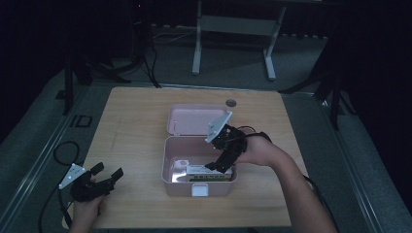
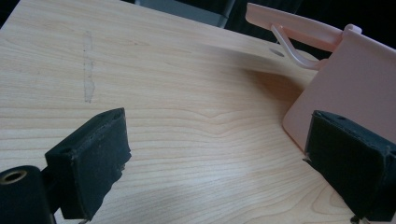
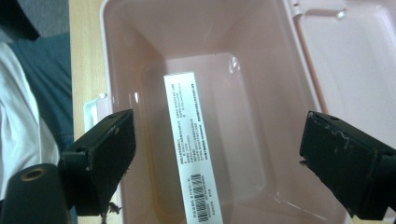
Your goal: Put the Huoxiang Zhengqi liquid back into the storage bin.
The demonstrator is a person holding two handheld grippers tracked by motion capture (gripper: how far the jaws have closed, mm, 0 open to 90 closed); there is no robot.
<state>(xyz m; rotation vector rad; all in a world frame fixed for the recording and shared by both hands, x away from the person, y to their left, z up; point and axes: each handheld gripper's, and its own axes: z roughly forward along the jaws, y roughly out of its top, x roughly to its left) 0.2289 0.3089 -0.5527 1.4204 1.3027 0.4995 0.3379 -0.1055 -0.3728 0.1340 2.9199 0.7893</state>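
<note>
A pink plastic box (image 1: 171, 160) stands open at the middle of the wooden table, its lid (image 1: 190, 120) laid back behind it. A long white carton (image 3: 192, 140) with printed text and a barcode lies flat on the box floor, and shows in the high view as a white carton (image 1: 201, 171). My right gripper (image 1: 217, 166) hangs over the box's right half, open, and in the right gripper view its fingers (image 3: 105, 158) straddle the carton without touching it. My left gripper (image 1: 108, 174) rests open at the table's near left corner, facing the box wall (image 2: 355, 88).
A white latch (image 1: 199, 190) sits on the box's front wall. A round cable hole (image 1: 231, 102) lies near the table's far edge. Desk legs (image 1: 197, 48) stand on the floor beyond. A cable (image 1: 63, 150) loops left of the table.
</note>
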